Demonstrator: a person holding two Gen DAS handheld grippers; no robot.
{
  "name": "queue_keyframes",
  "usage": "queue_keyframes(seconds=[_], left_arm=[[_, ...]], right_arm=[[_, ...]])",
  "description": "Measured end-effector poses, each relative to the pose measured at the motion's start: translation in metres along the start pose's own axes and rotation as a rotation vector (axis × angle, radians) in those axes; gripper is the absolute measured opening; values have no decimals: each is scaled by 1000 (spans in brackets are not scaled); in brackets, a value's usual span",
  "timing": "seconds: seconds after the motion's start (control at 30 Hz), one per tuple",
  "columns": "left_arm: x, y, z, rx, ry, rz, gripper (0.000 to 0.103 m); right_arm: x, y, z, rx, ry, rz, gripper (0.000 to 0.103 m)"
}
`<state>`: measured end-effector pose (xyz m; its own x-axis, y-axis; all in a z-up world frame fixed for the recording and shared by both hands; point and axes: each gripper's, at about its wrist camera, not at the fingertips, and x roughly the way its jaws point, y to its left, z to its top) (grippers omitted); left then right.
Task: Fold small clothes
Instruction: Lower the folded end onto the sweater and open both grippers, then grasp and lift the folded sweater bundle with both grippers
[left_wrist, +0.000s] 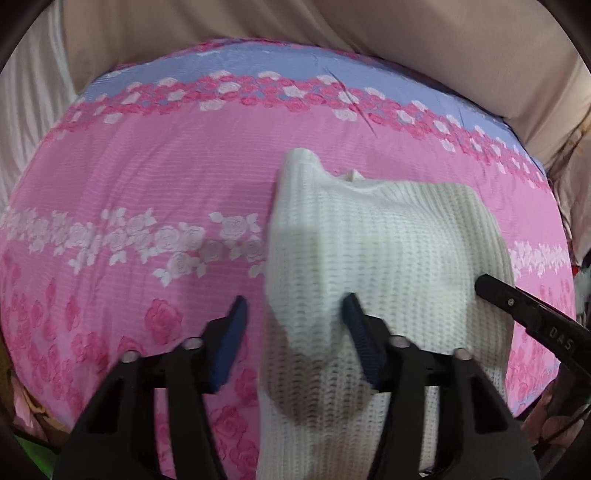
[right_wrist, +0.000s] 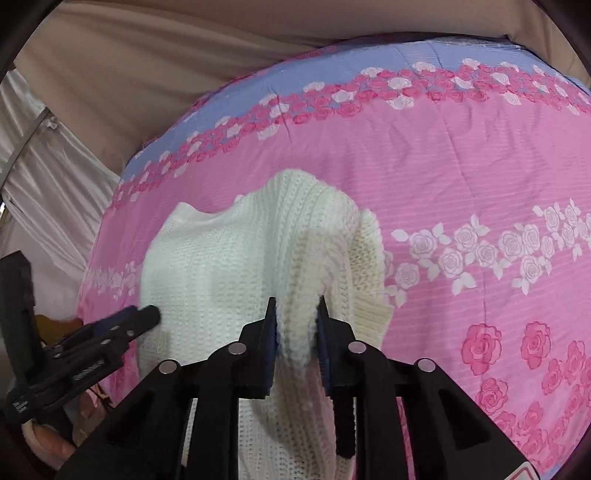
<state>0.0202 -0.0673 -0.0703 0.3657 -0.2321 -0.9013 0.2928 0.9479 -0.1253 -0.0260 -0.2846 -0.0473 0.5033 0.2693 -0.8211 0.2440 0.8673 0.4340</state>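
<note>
A white knitted garment (left_wrist: 388, 258) lies partly spread on a bed covered by a pink rose-patterned quilt (left_wrist: 147, 177). In the left wrist view it fills the centre and lower right of the frame; in the right wrist view it occupies the centre and lower left.

Left tongs (left_wrist: 295, 332): spread wide, holding nothing. The garment's left edge hangs between the two blue pads, and one pad (left_wrist: 356, 325) lies against the knit while the other stands over bare quilt.

Right tongs (right_wrist: 295, 328): closed narrowly on a raised ridge of the knit, which bunches between the pads and drapes down on either side. In the left wrist view these tongs enter from the lower right edge of the frame, tip against the fabric.

Handling, judged from the drape: the knit appears soft, light and limp, with a coarse open stitch that gives good friction but may stretch or snag on a pad edge. It holds no crease by itself, so a fold probably needs two pinch points. The left border beside the open tongs, gathered through the full thickness of the fabric, looks the soundest second hold.
</note>
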Motion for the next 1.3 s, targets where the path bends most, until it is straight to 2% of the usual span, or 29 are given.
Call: queue_keyframes(seconds=[0.03, 0.07, 0.13, 0.23, 0.27, 0.33, 0.43, 0.5, 0.53, 0.57, 0.63, 0.7, 0.83, 0.9, 1.0, 1.07, 1.17, 1.2, 1.23, 1.27, 1.3], left_arm=[[-3, -2, 1, 5, -1, -17, 37], [-10, -4, 2, 16, -24, -15, 37], [-14, -5, 4, 31, -60, 24, 39], [4, 0, 4, 23, -16, 26, 45], [5, 1, 2, 16, -11, 10, 46], [-4, 1, 0, 27, -28, 1, 46], [-28, 1, -8, 77, -99, 4, 56], [-49, 3, -17, 107, -180, -3, 59], [-59, 4, -21, 116, -217, -6, 64], [-69, 5, -27, 124, -257, -15, 72], [-84, 8, -34, 129, -305, -28, 77], [-94, 8, -43, 129, -344, -29, 81], [-86, 3, -51, 128, -302, -6, 83], [-76, 5, -52, 61, -261, -15, 83], [-49, 15, -49, -105, -159, -129, 88], [-20, 26, -45, -213, -67, -169, 87], [11, 42, -45, -317, -3, -192, 87], [21, 46, -46, -332, 19, -228, 88], [30, 47, -47, -340, 52, -252, 89], [36, 47, -49, -344, 70, -282, 87], [39, 46, -50, -345, 84, -308, 84]], right_arm=[[-14, 7, 1, -14, -43, 13, 17], [-24, 13, 2, -34, -75, 11, 17], [-31, 21, 0, -80, -115, -19, 19], [20, 2, -9, -93, 19, -134, 22], [20, -3, -10, -67, 7, -114, 22], [1, 0, -8, -16, -26, -95, 25], [-43, 19, -16, -49, -138, -113, 27], [-79, 37, -35, -94, -255, -160, 43], [-94, 45, -47, -103, -312, -186, 77], [-109, 53, -63, -94, -377, -240, 98], [-120, 60, -88, -37, -443, -349, 98], [-118, 57, -99, 8, -432, -397, 98], [-97, 41, -94, -35, -304, -337, 98], [-83, 32, -86, -55, -229, -261, 98], [-55, 18, -73, -34, -123, -123, 98], [-33, 10, -68, -36, -81, -112, 98], [1, -8, -65, 47, 8, -59, 98], [10, -14, -66, 84, 33, -40, 98], [19, -19, -67, 124, 57, -6, 93], [26, -25, -69, 173, 68, 66, 75], [26, -27, -70, 196, 48, 88, 69]])
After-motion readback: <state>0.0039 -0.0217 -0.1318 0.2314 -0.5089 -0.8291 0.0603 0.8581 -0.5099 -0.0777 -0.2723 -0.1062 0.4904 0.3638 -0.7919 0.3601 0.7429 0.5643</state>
